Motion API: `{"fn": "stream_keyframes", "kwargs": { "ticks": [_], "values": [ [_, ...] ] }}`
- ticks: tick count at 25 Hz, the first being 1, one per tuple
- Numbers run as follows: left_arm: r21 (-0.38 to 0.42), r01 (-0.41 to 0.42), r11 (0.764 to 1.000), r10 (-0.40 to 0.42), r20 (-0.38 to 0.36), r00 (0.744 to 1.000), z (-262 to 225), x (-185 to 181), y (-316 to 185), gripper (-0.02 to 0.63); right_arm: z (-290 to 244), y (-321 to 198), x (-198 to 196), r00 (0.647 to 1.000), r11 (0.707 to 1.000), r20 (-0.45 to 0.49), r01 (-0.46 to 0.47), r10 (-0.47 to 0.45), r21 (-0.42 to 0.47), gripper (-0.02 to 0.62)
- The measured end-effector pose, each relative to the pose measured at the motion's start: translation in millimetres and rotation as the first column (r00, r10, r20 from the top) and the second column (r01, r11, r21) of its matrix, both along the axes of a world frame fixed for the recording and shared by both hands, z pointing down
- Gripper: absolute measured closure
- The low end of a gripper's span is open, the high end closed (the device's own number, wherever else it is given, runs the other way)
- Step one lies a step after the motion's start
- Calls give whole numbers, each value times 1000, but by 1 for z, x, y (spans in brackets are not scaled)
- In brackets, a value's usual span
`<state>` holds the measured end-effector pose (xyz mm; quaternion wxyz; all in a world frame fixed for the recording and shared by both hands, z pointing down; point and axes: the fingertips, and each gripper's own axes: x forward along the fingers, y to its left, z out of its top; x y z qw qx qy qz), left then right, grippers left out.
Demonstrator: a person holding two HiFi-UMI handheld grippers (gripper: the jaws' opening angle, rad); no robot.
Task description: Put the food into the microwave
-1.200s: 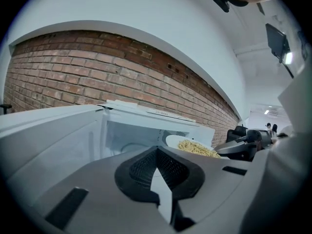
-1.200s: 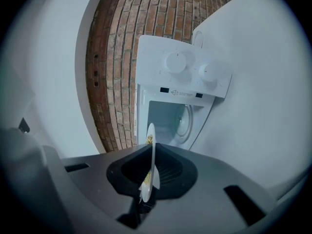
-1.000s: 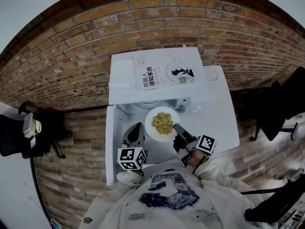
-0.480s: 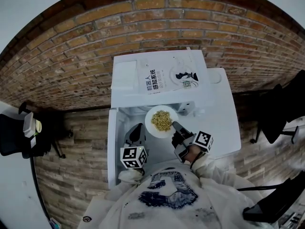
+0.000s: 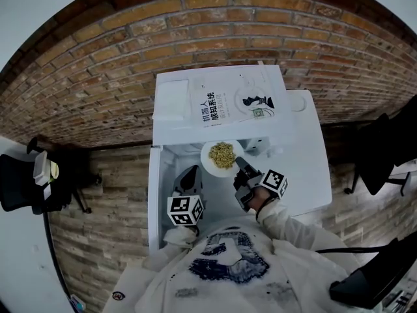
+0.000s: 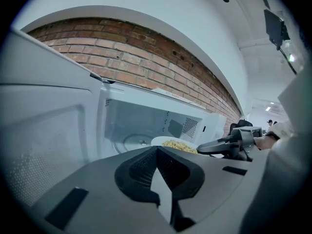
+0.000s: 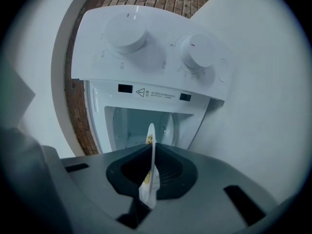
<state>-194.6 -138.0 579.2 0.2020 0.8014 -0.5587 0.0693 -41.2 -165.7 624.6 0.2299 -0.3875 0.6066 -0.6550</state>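
While the plate (image 5: 210, 166) of food (image 5: 222, 154) was held at the mouth of the open microwave (image 5: 171, 90), it was gripped by its near rim in the right gripper (image 5: 238, 164). The jaws were closed almost fully on the thin rim, and in the right gripper view the plate was seen edge-on between them. From the head view, most of the plate was outside the cavity, level, with its far edge at the front of the oven. Whether it touched anything below could not be told. The food was recorded as a yellowish heap in the middle of the plate.

The left gripper (image 5: 189, 173) was noted just left of the plate and apart from it, beside the door (image 5: 154, 201), which was swung fully open to the left. Its jaws were together, with nothing between them. A glass turntable (image 6: 132, 141) was seen on the cavity floor. Two knobs (image 7: 126, 32) were noted on the control panel. A book (image 5: 234, 103) lay on top of the oven. The oven stood on a white table (image 5: 306, 168) against a brick wall (image 5: 130, 44).
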Motion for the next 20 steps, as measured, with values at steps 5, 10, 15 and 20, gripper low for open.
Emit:
{"fn": "stream_keyframes", "kwargs": {
  "ticks": [5, 10, 15, 20],
  "values": [
    [-2, -4, 1000, 4, 2, 1000, 2, 1, -1, 598, 17, -12, 1, 999, 999, -22, -33, 33, -10, 572],
    [-16, 3, 1000, -2, 17, 1000, 13, 0, -8, 598, 31, -24, 0, 998, 999, -46, -39, 39, -14, 571],
    [-26, 7, 1000, -7, 32, 999, 20, 0, -12, 598, 46, -33, -5, 997, 999, -69, -42, 40, -31, 571],
    [-36, 9, 999, -8, 24, 1000, 20, -1, -13, 598, 55, -41, -11, 996, 998, -81, -44, 41, -44, 571]
  ]
}}
